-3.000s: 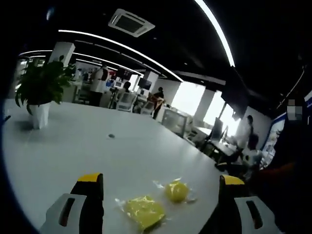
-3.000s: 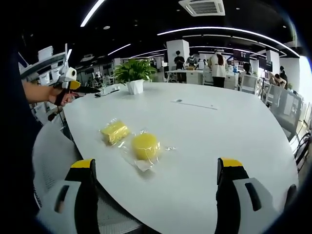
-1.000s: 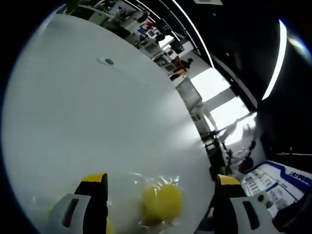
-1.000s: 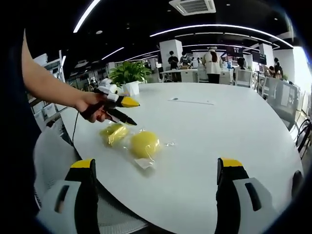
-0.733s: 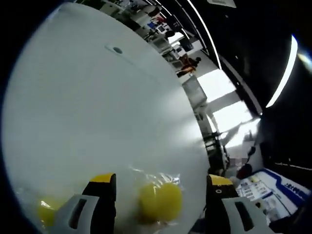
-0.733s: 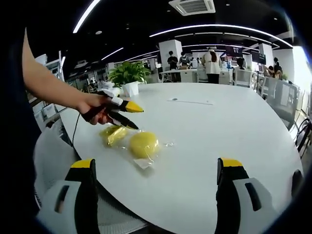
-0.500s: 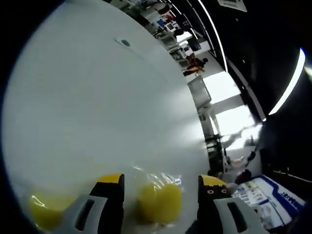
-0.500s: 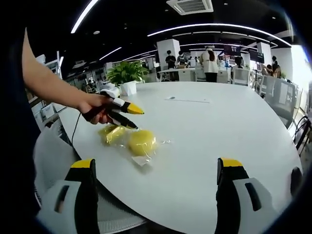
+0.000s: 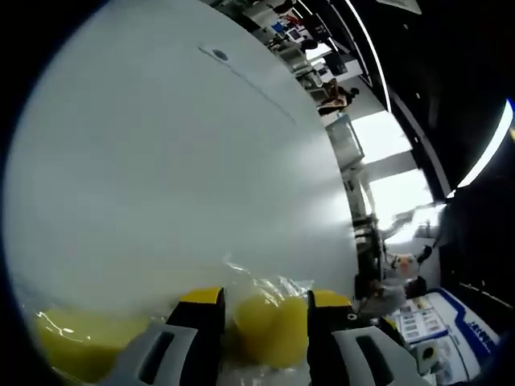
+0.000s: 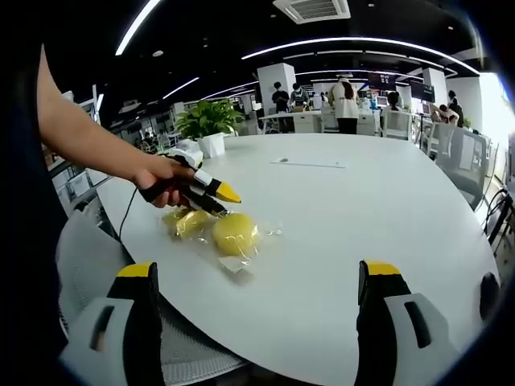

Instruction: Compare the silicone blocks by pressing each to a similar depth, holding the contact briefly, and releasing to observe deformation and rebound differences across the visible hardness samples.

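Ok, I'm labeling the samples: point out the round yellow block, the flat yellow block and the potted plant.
round yellow block (image 10: 234, 232), right gripper view, its top face.
flat yellow block (image 9: 76, 346), left gripper view, its upper surface.
potted plant (image 10: 208, 120), right gripper view, its leaves.

You are working under bright ceiling strips (image 10: 346, 44); windows (image 9: 378, 137) are blowing out white, the table (image 9: 161, 161) is glaring, and fisheye curvature is bending and softening the edges.

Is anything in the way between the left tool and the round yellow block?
Only its clear plastic bag. The left tool has its jaws on either side of the round yellow block, which sits on the white table.
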The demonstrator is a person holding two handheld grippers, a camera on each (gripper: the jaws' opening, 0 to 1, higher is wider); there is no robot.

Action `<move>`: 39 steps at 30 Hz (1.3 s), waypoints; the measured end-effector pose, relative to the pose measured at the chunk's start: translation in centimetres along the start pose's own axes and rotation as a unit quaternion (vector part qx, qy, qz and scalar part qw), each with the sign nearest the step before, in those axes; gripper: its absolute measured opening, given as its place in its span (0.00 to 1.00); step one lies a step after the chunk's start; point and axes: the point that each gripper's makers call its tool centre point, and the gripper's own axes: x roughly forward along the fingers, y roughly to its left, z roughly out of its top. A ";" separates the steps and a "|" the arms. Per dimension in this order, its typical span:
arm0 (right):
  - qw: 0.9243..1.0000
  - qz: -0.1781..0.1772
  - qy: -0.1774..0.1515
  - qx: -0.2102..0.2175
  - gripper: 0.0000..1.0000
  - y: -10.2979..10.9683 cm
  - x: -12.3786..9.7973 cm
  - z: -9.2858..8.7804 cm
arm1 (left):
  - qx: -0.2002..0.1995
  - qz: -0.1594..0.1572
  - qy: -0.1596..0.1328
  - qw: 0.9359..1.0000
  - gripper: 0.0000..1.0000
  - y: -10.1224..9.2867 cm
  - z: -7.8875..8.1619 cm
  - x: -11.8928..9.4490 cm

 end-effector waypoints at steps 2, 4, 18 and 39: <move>1.000 0.000 0.001 0.001 0.97 0.1 0.0 0.0 | -0.004 0.003 -0.001 1.000 0.35 -0.1 -0.2 0.2; 1.000 0.001 0.000 0.002 0.97 0.2 0.0 -0.1 | -0.005 0.007 0.000 1.000 0.33 0.0 -0.4 0.3; 1.000 -0.007 0.004 0.012 0.97 -0.2 -0.5 -0.8 | 0.014 0.048 -0.014 0.999 0.14 1.3 -0.1 1.0; 1.000 0.004 0.001 0.003 0.97 0.4 0.2 0.0 | -0.049 -0.061 -0.057 0.995 0.00 -4.8 -0.7 -1.3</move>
